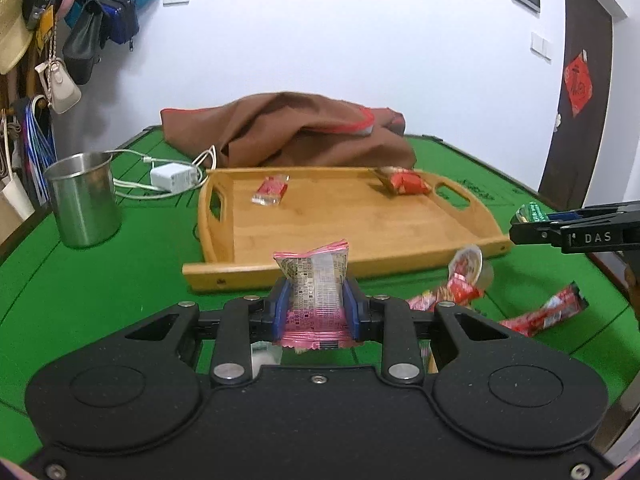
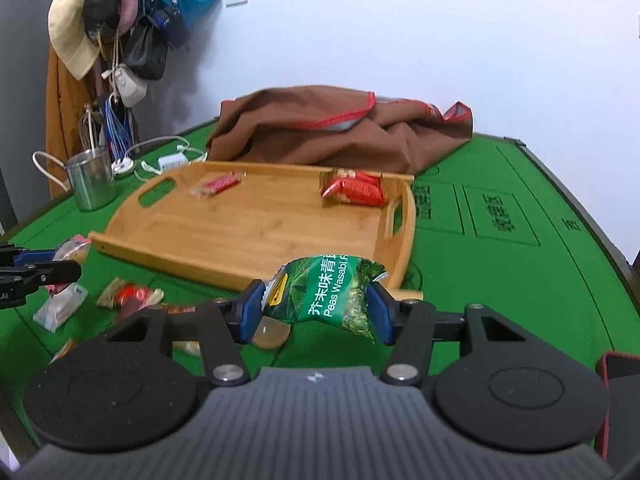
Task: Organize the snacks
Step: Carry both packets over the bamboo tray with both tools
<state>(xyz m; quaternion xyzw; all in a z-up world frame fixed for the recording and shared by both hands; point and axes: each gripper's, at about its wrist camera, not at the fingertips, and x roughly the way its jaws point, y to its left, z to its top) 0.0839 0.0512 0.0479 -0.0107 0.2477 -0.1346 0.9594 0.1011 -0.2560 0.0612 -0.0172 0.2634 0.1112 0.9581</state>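
Green felt covers the table [image 1: 100,280], with a white wall behind and bags and hats hanging at the upper left of both views. At the centre of the left wrist view sits the wooden tray [image 1: 360,256], and two snacks lie in it: a small red packet [image 1: 271,189] toward its far left, a larger red packet [image 1: 404,181] against the far right corner, well apart from each other. Behind the tray a brown cloth [image 1: 304,132] is heaped; to the left stand a steel cup [image 1: 82,204] and a white charger [image 1: 170,177] with its cable.

And the left gripper [image 1: 316,304] has its blue pads pinched narrow on a pink packet [image 1: 316,280], held upright just in front of the tray's near edge. Loose red snacks [image 1: 460,288] lie scattered on the felt at lower right, beside the tray's corner.

Over in the right wrist view, the right gripper [image 2: 316,312] clamps a green wasabi peas bag [image 2: 332,292] at a middling spread, the bag crumpled between the pads, hanging before the tray's near right corner. More wrappers [image 2: 128,296] sit on the felt at lower left.
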